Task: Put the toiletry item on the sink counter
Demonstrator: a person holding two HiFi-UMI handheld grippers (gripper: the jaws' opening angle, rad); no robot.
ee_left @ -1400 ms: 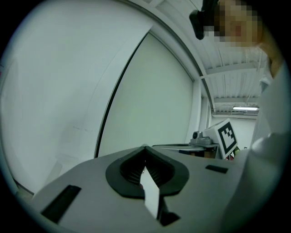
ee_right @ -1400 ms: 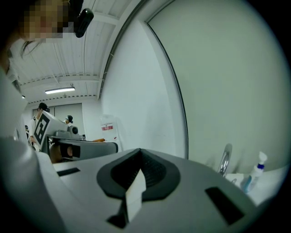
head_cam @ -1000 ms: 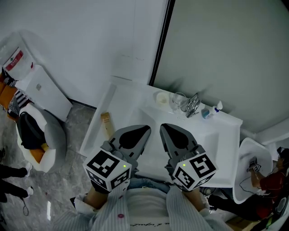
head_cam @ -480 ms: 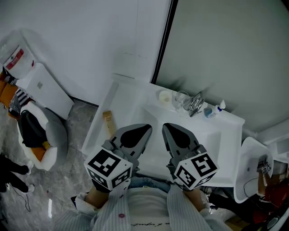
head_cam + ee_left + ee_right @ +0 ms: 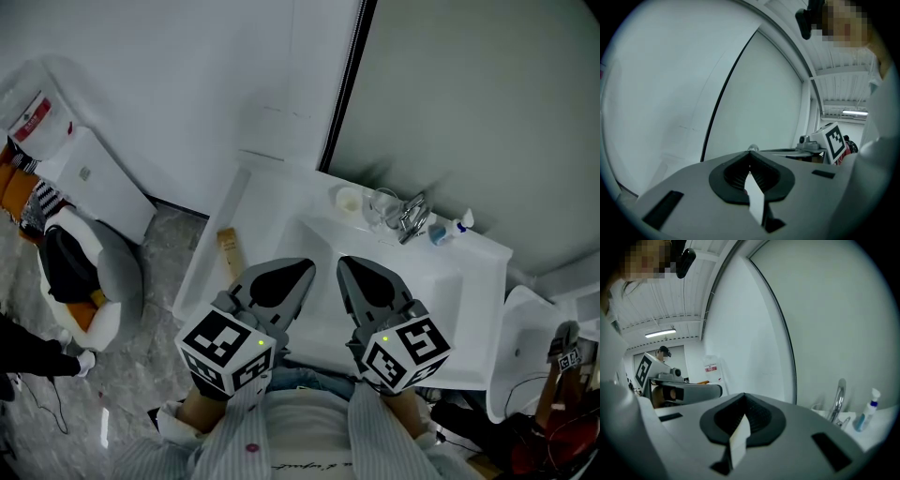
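Observation:
A white sink counter (image 5: 267, 202) with a basin runs across the head view. A tan, flat toiletry pack (image 5: 228, 251) lies on the counter's left wing. A small blue bottle with a white nozzle (image 5: 441, 232) stands right of the faucet (image 5: 412, 217); the right gripper view shows the bottle (image 5: 865, 411) and the faucet (image 5: 838, 401) too. My left gripper (image 5: 302, 270) and right gripper (image 5: 345, 265) hover side by side near my body, over the basin's near edge. Both are shut and hold nothing, as seen along the left gripper (image 5: 750, 161) and the right gripper (image 5: 743, 404).
A glass (image 5: 382, 206) and a white cup (image 5: 348, 200) stand left of the faucet. A black-edged panel (image 5: 352, 84) rises behind the counter. A grey-and-white chair with a dark bag (image 5: 80, 281) stands on the floor at left. A round white fixture (image 5: 514, 352) sits at right.
Both grippers stay where they were, shut. The head view has drifted slightly, so the counter sits a little further right. The person at the lower right has mostly left the picture.

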